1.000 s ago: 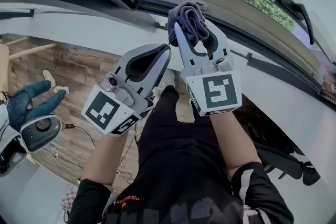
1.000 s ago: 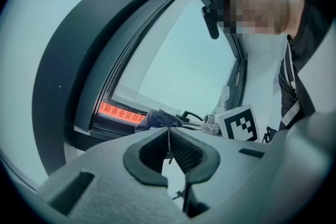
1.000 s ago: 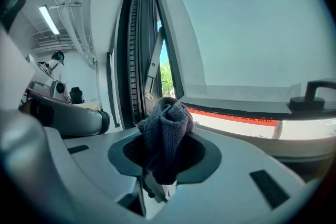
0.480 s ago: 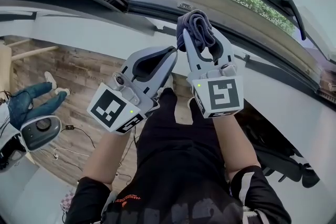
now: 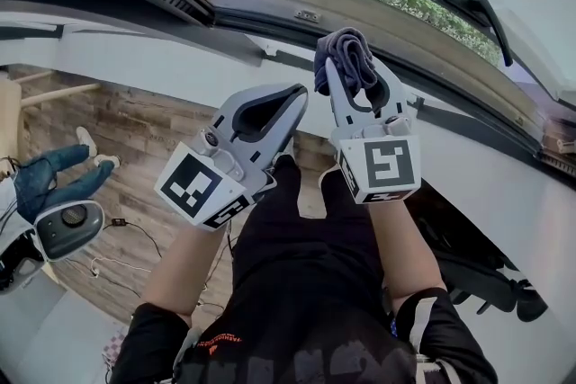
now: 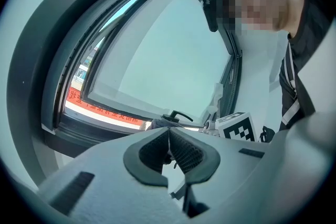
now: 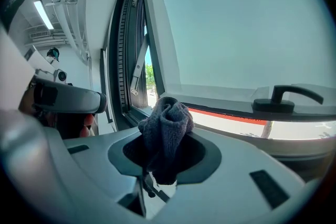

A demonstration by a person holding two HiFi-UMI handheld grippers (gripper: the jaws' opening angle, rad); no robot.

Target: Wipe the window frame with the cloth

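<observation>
My right gripper [image 5: 346, 63] is shut on a bunched grey cloth [image 5: 345, 55], held up just below the dark window frame [image 5: 270, 18]. In the right gripper view the cloth [image 7: 165, 131] stands out between the jaws of the right gripper [image 7: 164, 150], with the frame's rail [image 7: 126, 50] and the open sash with its black handle [image 7: 286, 97] ahead. My left gripper [image 5: 295, 94] sits to the left of the right one, a little lower, shut and empty. In the left gripper view its jaws [image 6: 169, 136] meet with nothing between them, facing the frame [image 6: 73, 113].
The window sash is swung open, with a black handle [image 5: 474, 9] at the upper right. A white sill and wall [image 5: 135, 58] run below the frame. A wooden floor [image 5: 117, 130] lies far below, with a grey device [image 5: 67, 225] and cables at left.
Both grippers have shifted to the right along the frame, the cloth still clamped in the right one. The left gripper has stayed shut beside it.
</observation>
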